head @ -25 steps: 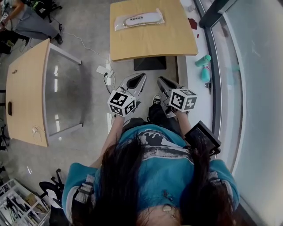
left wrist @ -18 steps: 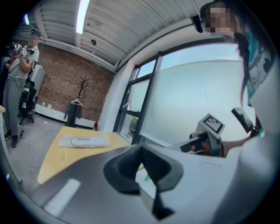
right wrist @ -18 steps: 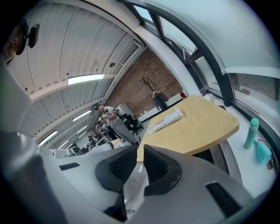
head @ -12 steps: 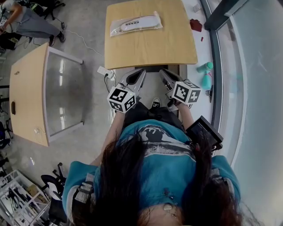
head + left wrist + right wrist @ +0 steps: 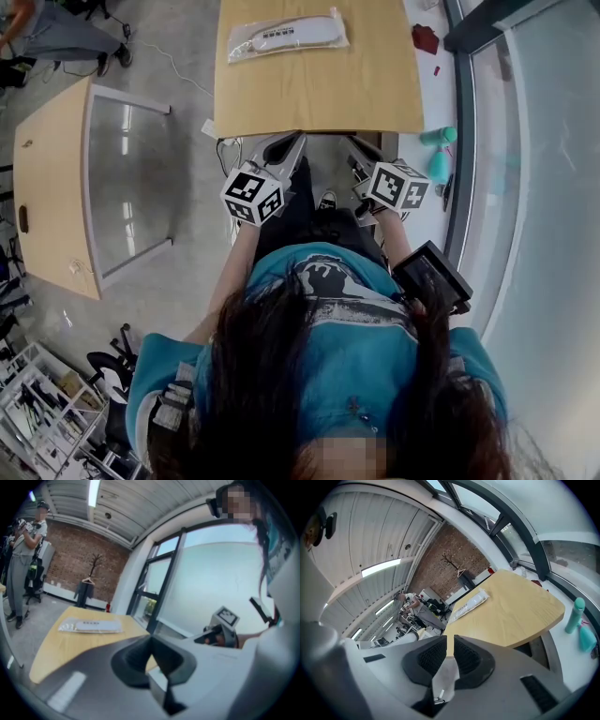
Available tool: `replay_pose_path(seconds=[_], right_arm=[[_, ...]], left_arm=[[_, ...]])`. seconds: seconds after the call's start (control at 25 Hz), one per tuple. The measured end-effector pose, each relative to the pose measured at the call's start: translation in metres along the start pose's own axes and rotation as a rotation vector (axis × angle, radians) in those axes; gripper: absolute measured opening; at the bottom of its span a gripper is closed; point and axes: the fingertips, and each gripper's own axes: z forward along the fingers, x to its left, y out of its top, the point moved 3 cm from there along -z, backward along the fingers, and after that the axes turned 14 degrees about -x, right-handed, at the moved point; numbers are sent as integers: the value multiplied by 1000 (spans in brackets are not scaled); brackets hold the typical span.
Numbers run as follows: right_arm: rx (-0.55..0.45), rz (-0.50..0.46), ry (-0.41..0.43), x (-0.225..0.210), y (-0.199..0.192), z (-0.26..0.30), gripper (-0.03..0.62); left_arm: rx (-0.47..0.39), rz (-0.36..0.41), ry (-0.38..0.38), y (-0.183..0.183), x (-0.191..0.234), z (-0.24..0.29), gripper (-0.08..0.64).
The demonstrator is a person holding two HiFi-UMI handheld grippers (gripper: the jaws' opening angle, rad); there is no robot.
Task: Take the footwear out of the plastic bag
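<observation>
A clear plastic bag with a white slipper inside (image 5: 286,35) lies flat on the far part of the wooden table (image 5: 319,94). It shows again as the bag (image 5: 91,626) in the left gripper view and the bag (image 5: 471,603) in the right gripper view. Both grippers hover side by side at the table's near edge, well short of the bag. My left gripper (image 5: 289,142) has its jaws pressed together, empty, as seen at the left gripper (image 5: 151,641). My right gripper (image 5: 360,148) shows a narrow gap between its pads at the right gripper (image 5: 450,640), with nothing in it.
A second table with a glass panel (image 5: 56,187) stands to the left. Two teal bottles (image 5: 433,150) and a red object (image 5: 424,37) sit on the window sill at the right. A person (image 5: 23,559) stands in the far background. Cables and a power strip (image 5: 225,142) lie on the floor.
The person has stepped toward the table. Both grippers went forward together and now reach its near edge. The jaws look the same as before.
</observation>
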Motion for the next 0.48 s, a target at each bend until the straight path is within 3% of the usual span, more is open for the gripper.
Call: replay_pose_path(seconds=[0.2,0.48], right_arm=[[-38,7,-40,-10,25,19,54],[-65,1,-101,-24,58,84,54]], left_arm=[[3,-5,-43,8,20,29,2],[26,3,-100,20,83,82,2]])
